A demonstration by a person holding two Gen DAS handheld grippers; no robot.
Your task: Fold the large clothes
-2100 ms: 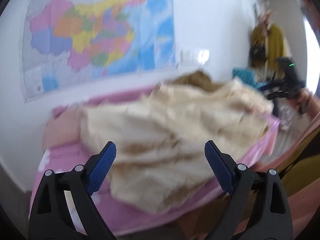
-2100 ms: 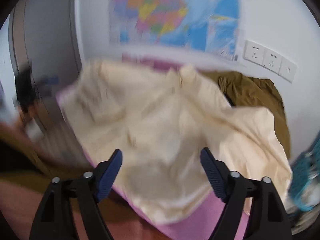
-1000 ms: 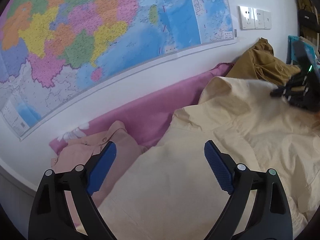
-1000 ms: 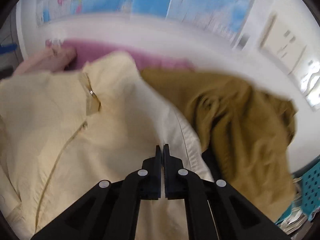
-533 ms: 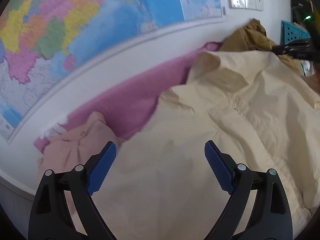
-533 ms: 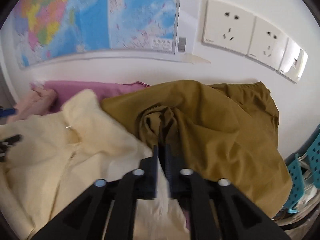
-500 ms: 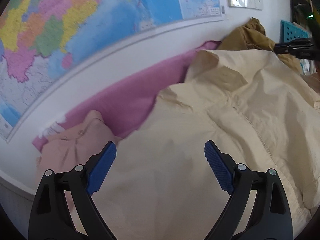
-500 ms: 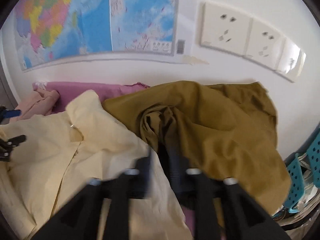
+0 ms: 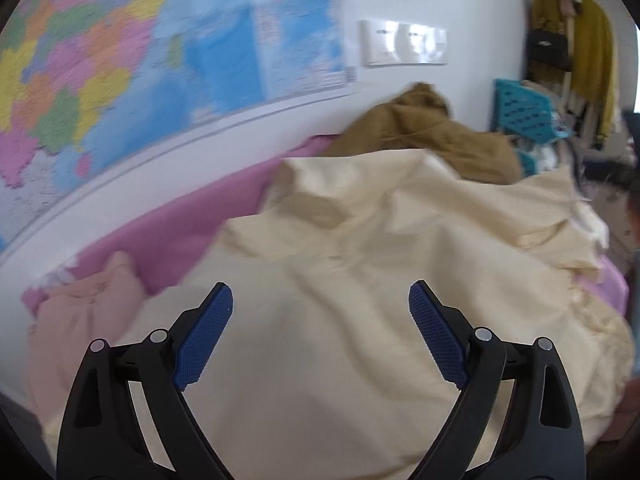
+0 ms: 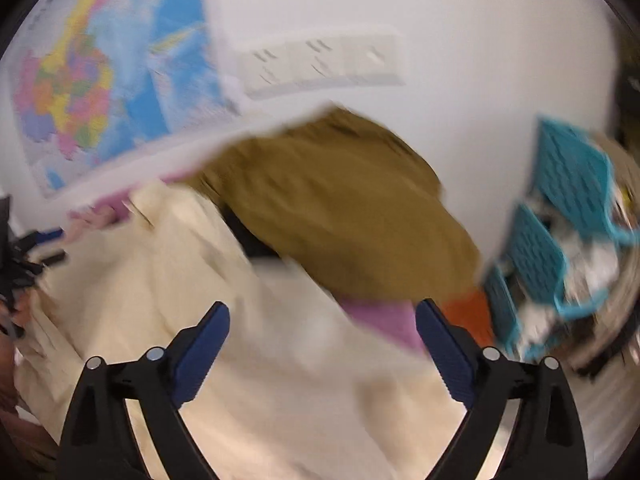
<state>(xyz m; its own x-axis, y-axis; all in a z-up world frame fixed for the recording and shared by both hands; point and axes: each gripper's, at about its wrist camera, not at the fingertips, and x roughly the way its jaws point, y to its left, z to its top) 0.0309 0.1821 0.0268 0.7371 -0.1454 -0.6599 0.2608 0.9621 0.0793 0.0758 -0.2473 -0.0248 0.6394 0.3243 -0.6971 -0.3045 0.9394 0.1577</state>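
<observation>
A large cream garment [image 9: 360, 280] lies rumpled across the pink-covered surface [image 9: 192, 232]. In the left wrist view my left gripper [image 9: 320, 304] hangs open above the cloth, nothing between its blue pads. The right wrist view is blurred: the right gripper [image 10: 322, 320] has its jaws opening wide over the cream garment [image 10: 160, 300], with nothing held between them. Behind the cream cloth sits a heap of olive-brown clothing [image 10: 340, 208], which the left wrist view shows against the wall as a brown heap [image 9: 432, 136].
A folded pale pink garment [image 9: 80, 320] lies at the left end of the surface. A wall map [image 9: 120, 60] and sockets [image 9: 404, 42] are behind. Teal baskets [image 10: 560, 240] stand at the right, and clothes hang on a rack [image 9: 572, 52].
The right gripper went from shut to wide open and swung right, toward the brown heap and teal baskets. The left gripper stayed open and shifted right along the cream garment.
</observation>
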